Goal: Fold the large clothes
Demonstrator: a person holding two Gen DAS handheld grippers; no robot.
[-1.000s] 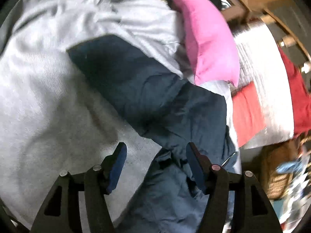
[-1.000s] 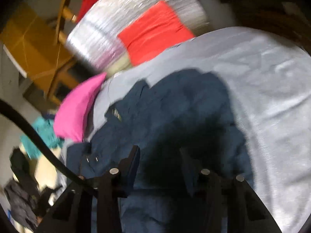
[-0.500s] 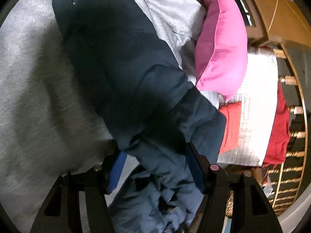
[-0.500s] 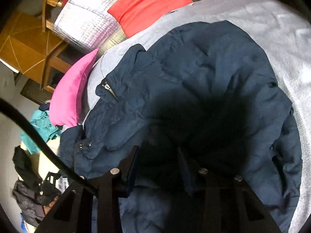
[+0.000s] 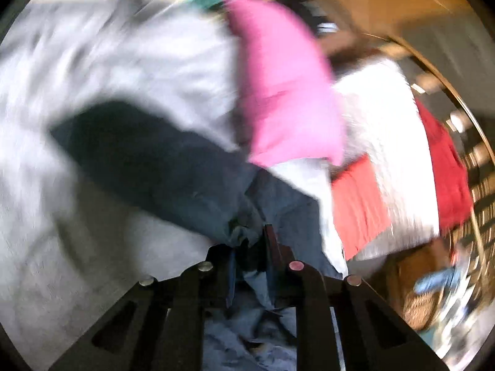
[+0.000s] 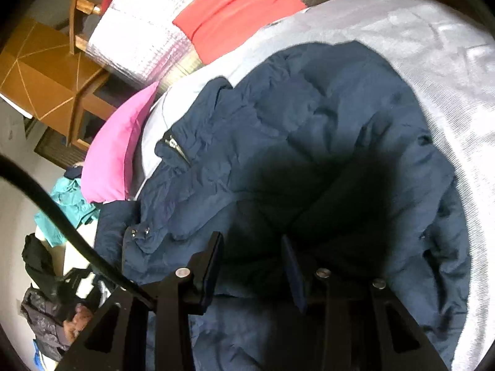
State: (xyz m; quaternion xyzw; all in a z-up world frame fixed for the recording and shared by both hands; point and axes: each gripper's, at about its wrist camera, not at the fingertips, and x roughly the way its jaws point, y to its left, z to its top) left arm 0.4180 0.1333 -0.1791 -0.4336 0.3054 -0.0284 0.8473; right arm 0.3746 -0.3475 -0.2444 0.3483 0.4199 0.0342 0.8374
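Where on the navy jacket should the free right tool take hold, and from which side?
Grip the navy jacket at its collar edge by the zipper, coming from the pink pillow side: that edge lifts in a ridge, and the open right tool hovers nearby.

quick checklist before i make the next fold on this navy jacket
1. Left gripper has fabric: ok, jaws nearly closed on a bunch of the navy jacket.
2. Right gripper has fabric: not ok, jaws open above the jacket.
3. Jacket lies flat: not ok, rumpled on the grey bedspread.
4. Pink pillow clear of the jacket: cannot tell, its edge sits right by the collar.
5. Left view sharp enough to aim: not ok, motion blur.
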